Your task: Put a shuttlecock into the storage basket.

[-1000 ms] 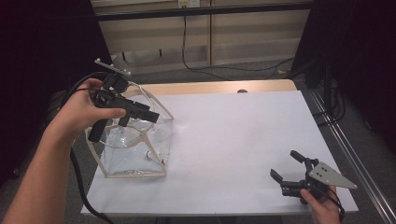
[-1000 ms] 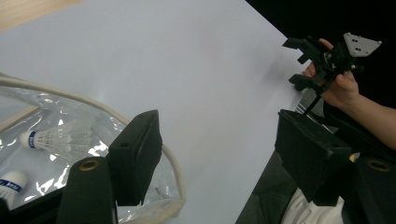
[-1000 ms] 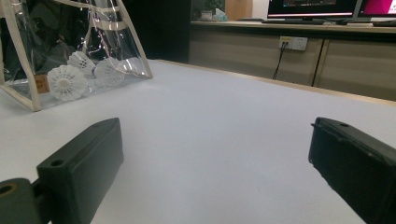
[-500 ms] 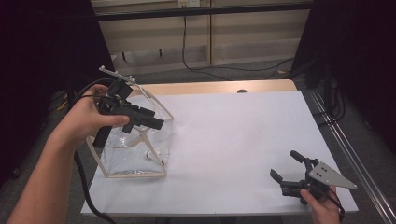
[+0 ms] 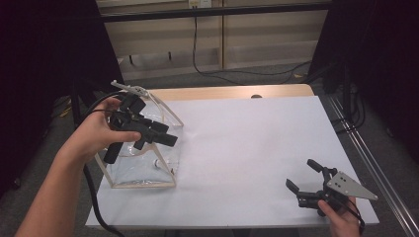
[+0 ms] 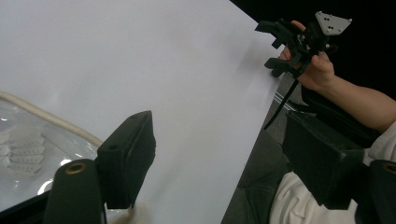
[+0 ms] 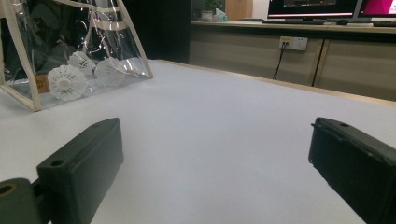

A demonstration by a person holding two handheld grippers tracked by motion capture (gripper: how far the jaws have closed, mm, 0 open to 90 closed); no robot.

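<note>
The left gripper (image 5: 170,139) hangs over the top of the clear bag (image 5: 143,170) at the table's (image 5: 247,143) left edge, its jaws apart with nothing between them; they have just been opening wider. Compared with a second ago, the hand has sunk a little toward the bag's mouth, which looks to me like a release into the bag or a fresh reach for its rim. Inside the bag (image 7: 79,56) lie white shuttlecocks (image 7: 67,81), resting on the bottom against the clear wall. Well apart, at the near right corner, the right gripper (image 5: 304,177) sits low over the white sheet, jaws spread wide and empty, just where it was before. I'd guess the bag work is the left hand's alone.
</note>
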